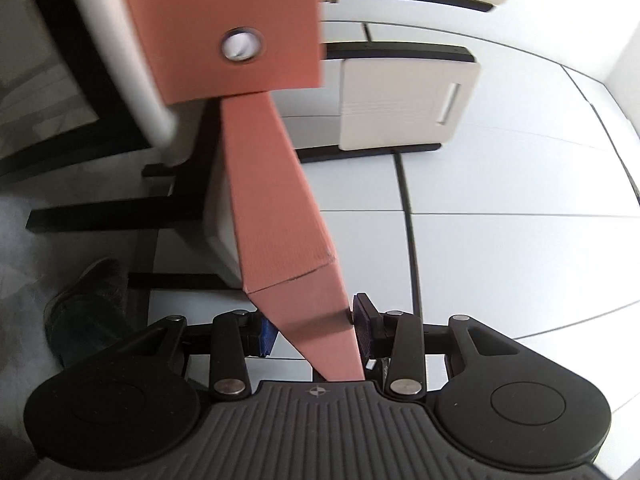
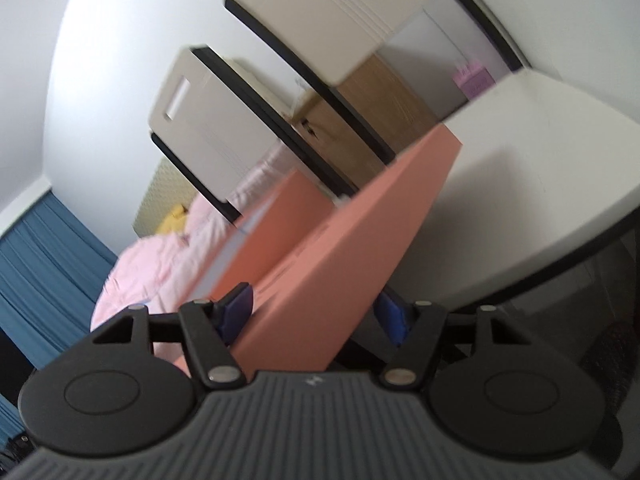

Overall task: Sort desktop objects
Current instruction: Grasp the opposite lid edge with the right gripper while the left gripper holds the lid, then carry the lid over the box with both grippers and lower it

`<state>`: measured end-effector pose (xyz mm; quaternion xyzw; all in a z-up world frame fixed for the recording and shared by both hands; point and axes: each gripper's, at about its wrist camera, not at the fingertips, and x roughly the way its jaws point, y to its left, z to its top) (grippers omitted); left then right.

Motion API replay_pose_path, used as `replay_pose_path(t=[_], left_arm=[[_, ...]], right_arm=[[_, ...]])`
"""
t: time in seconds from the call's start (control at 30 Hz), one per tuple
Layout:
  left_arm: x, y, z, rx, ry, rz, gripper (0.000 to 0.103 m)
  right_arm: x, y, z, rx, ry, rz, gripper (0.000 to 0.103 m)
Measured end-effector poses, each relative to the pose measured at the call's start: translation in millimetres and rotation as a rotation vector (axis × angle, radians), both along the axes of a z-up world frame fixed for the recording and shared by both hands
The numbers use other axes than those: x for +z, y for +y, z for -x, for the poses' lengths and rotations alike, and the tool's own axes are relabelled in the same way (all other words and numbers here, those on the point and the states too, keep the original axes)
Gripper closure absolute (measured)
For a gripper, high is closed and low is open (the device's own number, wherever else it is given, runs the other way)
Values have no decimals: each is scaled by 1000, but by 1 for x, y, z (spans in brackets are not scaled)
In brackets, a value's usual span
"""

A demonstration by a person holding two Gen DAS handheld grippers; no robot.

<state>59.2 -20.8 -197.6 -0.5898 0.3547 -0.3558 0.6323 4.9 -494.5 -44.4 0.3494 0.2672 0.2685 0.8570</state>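
1. Salmon folder (image 1: 280,208) is clamped by the left gripper (image 1: 316,332), both blue pads (image 1: 362,320) pressed against its thin edge.
2. It is held up in the air beside the white table (image 1: 500,240), past that table's edge.
3. Between the fingers of the right gripper (image 2: 316,316) the same folder (image 2: 352,240) is seen; whether those pads (image 2: 236,312) press on it cannot be told.

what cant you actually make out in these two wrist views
- Left wrist: the salmon box runs off the top edge, so its full shape is cut off.
- Right wrist: motion blur smears the marks on the box; unreadable.
- Right wrist: the box hides whether the right gripper pads press it.
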Motion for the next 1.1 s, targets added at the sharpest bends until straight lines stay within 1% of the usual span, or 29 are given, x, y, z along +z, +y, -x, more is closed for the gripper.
replay_pose_path(t=[0.2, 0.27, 0.3, 0.33, 0.5, 0.6, 0.7, 0.8, 0.9, 0.97, 1.03, 1.1], left_arm=[[13, -3, 0, 0, -55, -18, 60], [14, -7, -3, -4, -77, -21, 60], [39, 4, 8, -5, -91, -22, 60], [50, 8, 11, -5, -107, -23, 60], [77, 21, 15, 6, -177, -13, 60], [92, 36, 14, 39, -212, -10, 59], [109, 58, 12, 97, -242, -10, 60], [120, 86, 7, 179, -269, -37, 60], [124, 116, 5, 270, -291, -73, 60], [122, 136, 5, 358, -271, -90, 60], [124, 152, 3, 432, -272, -142, 60], [126, 169, -1, 482, -278, -146, 60]], right_arm=[[17, -1, 22, -53, -25, -26, 35], [22, -1, 29, -71, -41, -35, 35], [25, -2, 32, -79, -50, -36, 35], [29, -2, 34, -87, -59, -37, 35], [57, 4, 39, -101, -119, -33, 35], [76, 15, 35, -93, -156, -17, 35], [90, 34, 20, -76, -189, -13, 35], [92, 61, -8, -63, -204, -40, 35], [82, 94, -39, -31, -195, -73, 35], [72, 118, -64, 8, -188, -92, 35], [64, 145, -89, 46, -182, -95, 35], [59, 171, -114, 79, -170, -104, 35]])
